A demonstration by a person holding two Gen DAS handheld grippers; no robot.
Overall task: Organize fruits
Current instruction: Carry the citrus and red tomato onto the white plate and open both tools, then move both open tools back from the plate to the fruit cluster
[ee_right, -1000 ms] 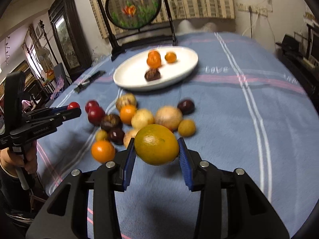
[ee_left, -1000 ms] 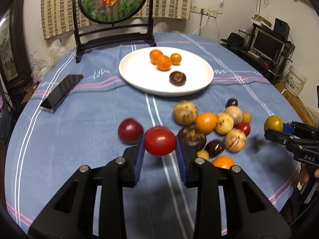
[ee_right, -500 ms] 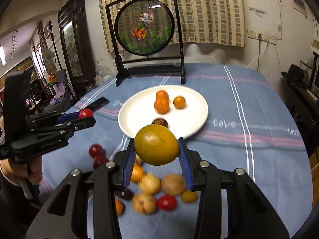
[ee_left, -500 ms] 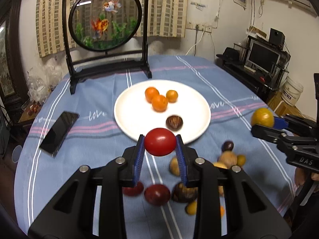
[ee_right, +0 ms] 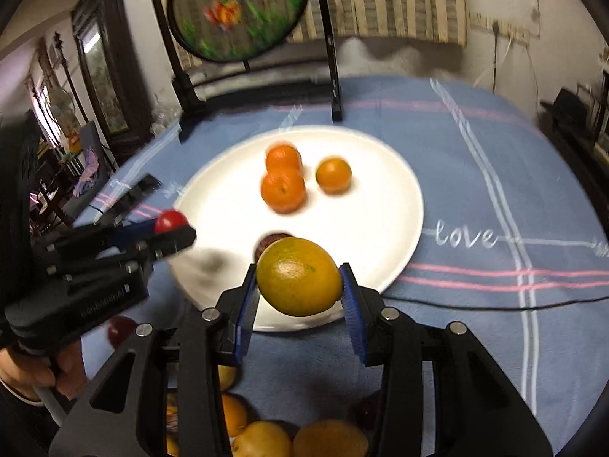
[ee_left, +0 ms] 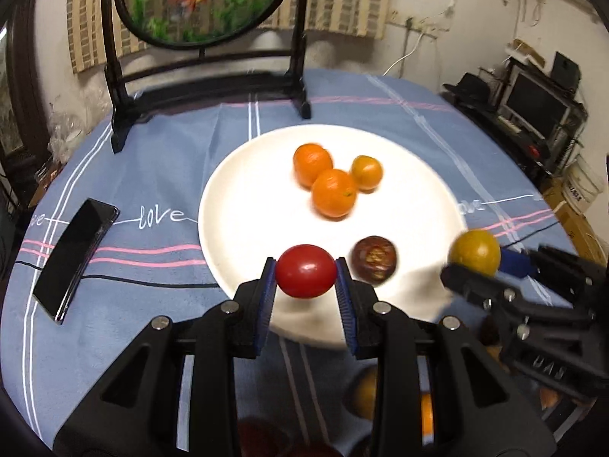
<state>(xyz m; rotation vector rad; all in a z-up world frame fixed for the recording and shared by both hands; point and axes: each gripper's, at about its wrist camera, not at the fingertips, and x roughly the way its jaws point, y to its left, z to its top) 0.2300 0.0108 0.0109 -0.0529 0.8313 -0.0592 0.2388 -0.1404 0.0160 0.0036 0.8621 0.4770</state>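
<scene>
My left gripper (ee_left: 305, 280) is shut on a red tomato (ee_left: 305, 270), held over the near rim of the white plate (ee_left: 243, 198). My right gripper (ee_right: 299, 285) is shut on a yellow-green orange (ee_right: 298, 277), also above the plate's (ee_right: 388, 205) near edge. On the plate lie three oranges (ee_left: 333, 192) and a dark brown fruit (ee_left: 374, 258). In the left wrist view the right gripper (ee_left: 474, 262) comes in from the right with its orange (ee_left: 474, 251). The right wrist view shows the left gripper (ee_right: 173, 228) at the left with the tomato (ee_right: 169, 221).
A black phone (ee_left: 74, 255) lies left of the plate on the blue tablecloth (ee_left: 160, 175). A round framed screen on a black stand (ee_left: 205, 3) rises behind the plate. Several loose fruits (ee_right: 262, 438) lie under the grippers. A hand (ee_right: 38, 369) holds the left gripper.
Both grippers have carried their fruits forward from above the loose pile to the plate's near rim. The pile has slipped under the grippers. Neither grip has changed.
</scene>
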